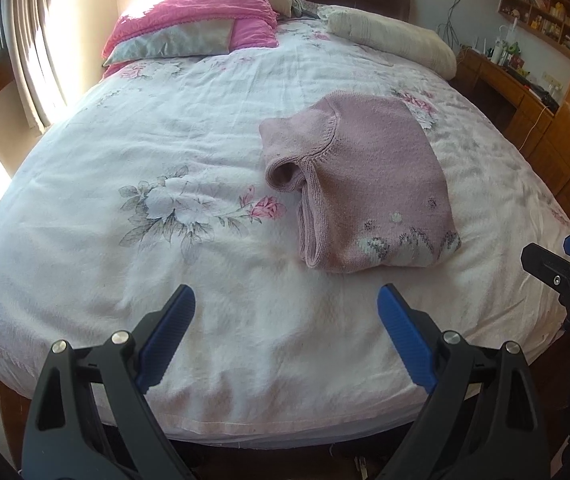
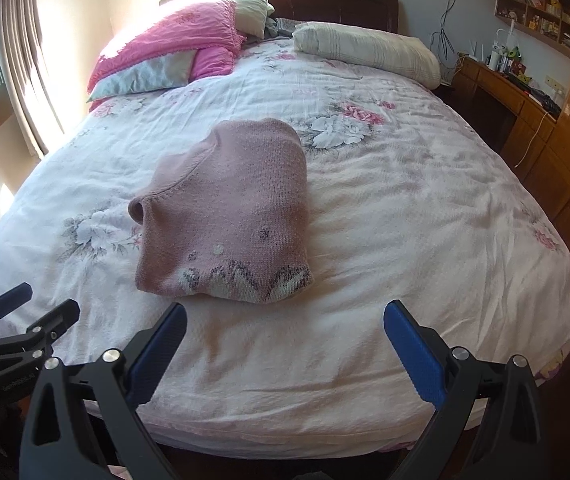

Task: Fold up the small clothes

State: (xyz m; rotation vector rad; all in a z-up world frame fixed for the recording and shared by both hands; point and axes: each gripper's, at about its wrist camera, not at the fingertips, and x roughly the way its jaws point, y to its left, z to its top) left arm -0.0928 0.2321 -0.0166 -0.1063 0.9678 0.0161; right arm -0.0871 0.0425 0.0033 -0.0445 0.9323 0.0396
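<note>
A small dusty-pink knitted sweater lies folded into a compact bundle on the floral bed cover, with a white and grey pattern along its near hem and one sleeve opening facing left. My left gripper hangs open over the near edge of the bed, short of the sweater and a little to its left. My right gripper is open too, just in front of the hem, with nothing between its blue pads. Each gripper shows at the edge of the other's view: the right gripper, the left gripper.
Pink pillows and a cream pillow lie at the head of the bed. A wooden desk and shelves stand on the right. A curtained window is on the left.
</note>
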